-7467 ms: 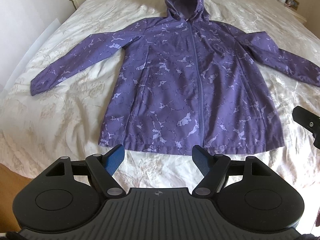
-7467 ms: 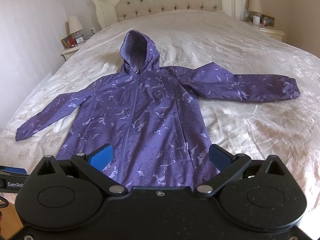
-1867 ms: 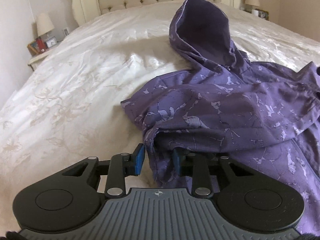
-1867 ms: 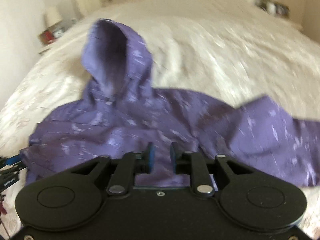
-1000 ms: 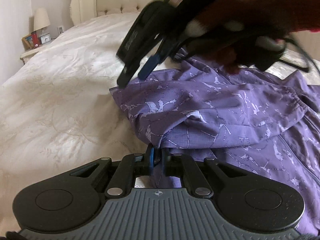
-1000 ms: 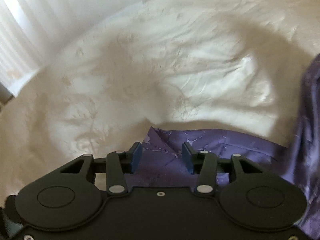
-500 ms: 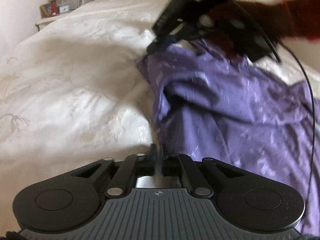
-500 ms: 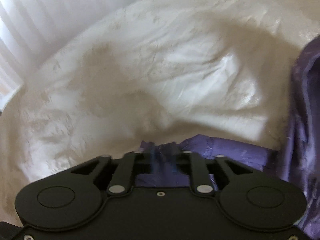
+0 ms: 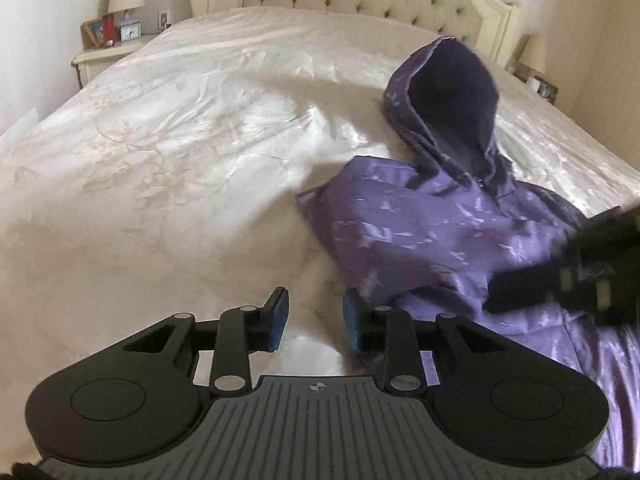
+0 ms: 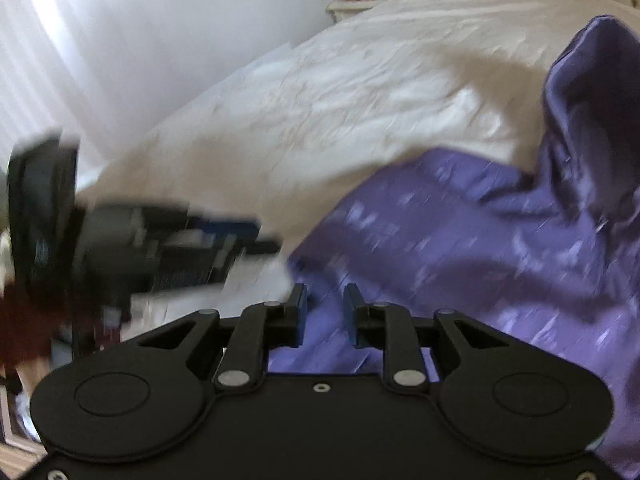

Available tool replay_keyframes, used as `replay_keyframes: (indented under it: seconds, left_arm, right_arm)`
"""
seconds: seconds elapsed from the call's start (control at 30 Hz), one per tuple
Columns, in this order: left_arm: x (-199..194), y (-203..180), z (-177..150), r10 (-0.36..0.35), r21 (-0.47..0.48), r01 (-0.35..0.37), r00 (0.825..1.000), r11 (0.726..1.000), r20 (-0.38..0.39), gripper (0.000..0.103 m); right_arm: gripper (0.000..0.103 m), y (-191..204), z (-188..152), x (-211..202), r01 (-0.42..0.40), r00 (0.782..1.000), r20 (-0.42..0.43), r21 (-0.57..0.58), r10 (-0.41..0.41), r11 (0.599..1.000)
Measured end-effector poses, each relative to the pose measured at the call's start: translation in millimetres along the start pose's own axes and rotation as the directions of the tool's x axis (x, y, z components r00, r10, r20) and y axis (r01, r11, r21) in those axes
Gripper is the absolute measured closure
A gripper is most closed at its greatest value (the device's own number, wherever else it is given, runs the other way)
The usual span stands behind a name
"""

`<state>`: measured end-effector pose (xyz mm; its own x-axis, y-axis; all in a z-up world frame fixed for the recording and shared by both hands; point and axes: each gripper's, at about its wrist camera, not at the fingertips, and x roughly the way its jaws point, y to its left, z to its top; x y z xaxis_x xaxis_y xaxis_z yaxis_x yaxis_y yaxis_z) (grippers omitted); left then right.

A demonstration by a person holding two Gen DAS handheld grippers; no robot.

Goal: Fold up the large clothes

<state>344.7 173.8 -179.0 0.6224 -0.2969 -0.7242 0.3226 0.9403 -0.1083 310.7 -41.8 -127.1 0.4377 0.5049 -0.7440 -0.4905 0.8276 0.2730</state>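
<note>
On the bed: bed (image 9: 168, 152) carries the purple jacket (image 9: 432, 240), its side folded inward, hood (image 9: 452, 92) propped up toward the headboard.
Left gripper (image 9: 314, 318): fingers apart, empty, just beside the folded edge.
Right gripper (image 10: 323, 315): fingers apart over the cloth, gripping nothing.
Handling: likely light, thin, slippery, limp.
Grip: probably hems, cuffs or seam edges.
</note>
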Motion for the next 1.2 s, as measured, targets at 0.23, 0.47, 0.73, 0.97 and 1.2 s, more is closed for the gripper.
replay_keyframes:
  seconds: [0.23, 0.47, 0.73, 0.97, 1.2]
  left_arm:
    - [8, 18, 26, -0.115, -0.014, 0.114, 0.99, 0.993, -0.078, 0.073]
    - [54, 13, 81, -0.276, 0.003, 0.28, 0.948, 0.96, -0.16, 0.065]
    - [133, -14, 83, -0.249, 0.122, 0.307, 0.905, 0.944, -0.344, 0.065]
    - [143, -12, 75, -0.249, 0.119, 0.302, 0.91, 0.946, -0.33, 0.065]
    - [113, -12, 79, -0.226, 0.161, 0.267, 0.946, 0.95, -0.233, 0.065]
  right_arm:
    - [0.071, 50, -4, 38, 0.185, 0.983, 0.05, -0.323, -0.179, 0.928]
    - [0.074, 64, -10, 60, 0.292, 0.955, 0.107, -0.518, -0.278, 0.804]
    - [0.099, 56, -18, 60, 0.199, 0.978, 0.063, -0.591, -0.201, 0.782]
    - [0.098, 53, -32, 61, 0.054, 0.993, -0.046, -0.659, -0.112, 0.75]
    - [0.097, 57, -54, 36, 0.066, 0.993, -0.044, -0.587, -0.113, 0.807]
